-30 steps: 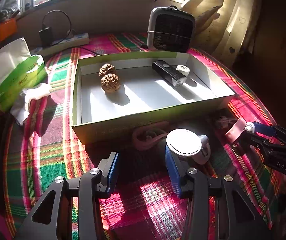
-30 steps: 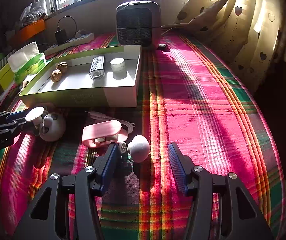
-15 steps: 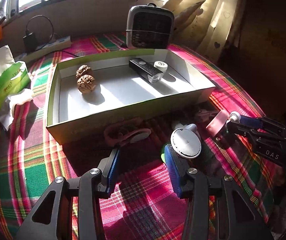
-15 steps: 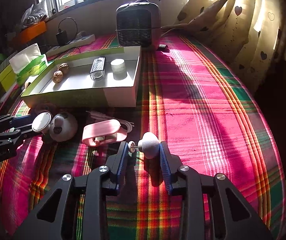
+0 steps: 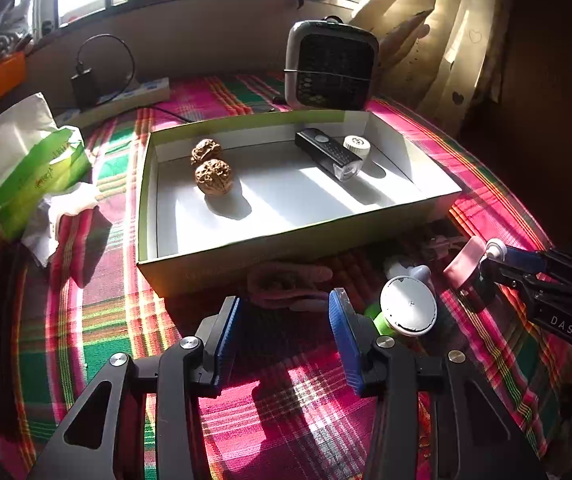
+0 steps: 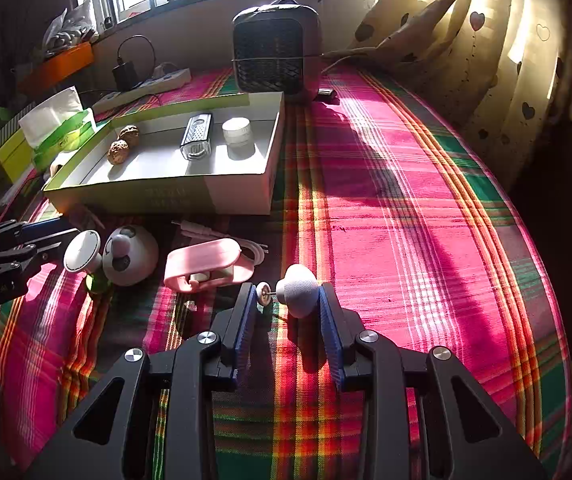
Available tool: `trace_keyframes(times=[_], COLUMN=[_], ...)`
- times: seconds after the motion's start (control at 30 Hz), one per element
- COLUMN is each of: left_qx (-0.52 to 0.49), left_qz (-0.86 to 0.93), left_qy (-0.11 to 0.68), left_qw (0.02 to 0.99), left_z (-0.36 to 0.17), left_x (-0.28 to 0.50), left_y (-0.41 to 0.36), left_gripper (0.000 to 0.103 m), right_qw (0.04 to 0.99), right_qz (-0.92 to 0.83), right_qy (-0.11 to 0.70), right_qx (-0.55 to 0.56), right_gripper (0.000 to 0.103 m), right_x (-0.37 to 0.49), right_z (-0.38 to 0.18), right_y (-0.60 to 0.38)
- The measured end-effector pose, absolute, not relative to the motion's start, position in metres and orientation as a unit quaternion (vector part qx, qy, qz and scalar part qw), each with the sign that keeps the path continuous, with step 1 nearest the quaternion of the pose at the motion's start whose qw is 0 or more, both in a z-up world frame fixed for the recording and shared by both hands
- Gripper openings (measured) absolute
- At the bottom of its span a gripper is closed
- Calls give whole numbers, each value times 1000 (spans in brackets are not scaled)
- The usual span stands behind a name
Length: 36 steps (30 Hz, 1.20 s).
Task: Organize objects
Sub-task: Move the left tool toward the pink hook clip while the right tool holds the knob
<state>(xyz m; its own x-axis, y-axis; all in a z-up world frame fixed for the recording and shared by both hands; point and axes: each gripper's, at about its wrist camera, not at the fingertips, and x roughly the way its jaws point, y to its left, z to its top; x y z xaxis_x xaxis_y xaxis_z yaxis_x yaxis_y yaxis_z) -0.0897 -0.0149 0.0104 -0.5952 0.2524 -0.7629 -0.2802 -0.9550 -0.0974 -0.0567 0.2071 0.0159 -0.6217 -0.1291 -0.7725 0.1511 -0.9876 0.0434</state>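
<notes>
Gripping the small white knob [image 6: 298, 290] at lower centre, we are closing the right tongs [image 6: 286, 312] narrowly around it; its rounded head could squirt sideways before reaching the box [image 6: 238, 196]. We are holding the left tongs [image 5: 284, 336] wide, empty

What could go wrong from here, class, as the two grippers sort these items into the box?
1. The right gripper pinches only the rounded head of the small knobbed object; it may slip out.
2. The left gripper is open, and its right finger is close to the white disc, which it could knock over.
</notes>
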Motion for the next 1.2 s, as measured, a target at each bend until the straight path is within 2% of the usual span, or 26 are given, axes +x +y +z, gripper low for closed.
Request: trace_keyframes(times=[0.47,1.2], left_qx=[-455,-460], left_qz=[883,886], left_qy=[6,-19], left_qw=[116,51], left_z=[6,6], left_x=[-96,-79], left_y=[-4,-52], left_gripper=[43,43], right_qw=[78,80], right_qz=[-900,-900], right_qy=[12,9], right_qx=[428,428], right_gripper=[33,33], right_x=[-57,-57], right_z=[16,17], right_y=[208,207])
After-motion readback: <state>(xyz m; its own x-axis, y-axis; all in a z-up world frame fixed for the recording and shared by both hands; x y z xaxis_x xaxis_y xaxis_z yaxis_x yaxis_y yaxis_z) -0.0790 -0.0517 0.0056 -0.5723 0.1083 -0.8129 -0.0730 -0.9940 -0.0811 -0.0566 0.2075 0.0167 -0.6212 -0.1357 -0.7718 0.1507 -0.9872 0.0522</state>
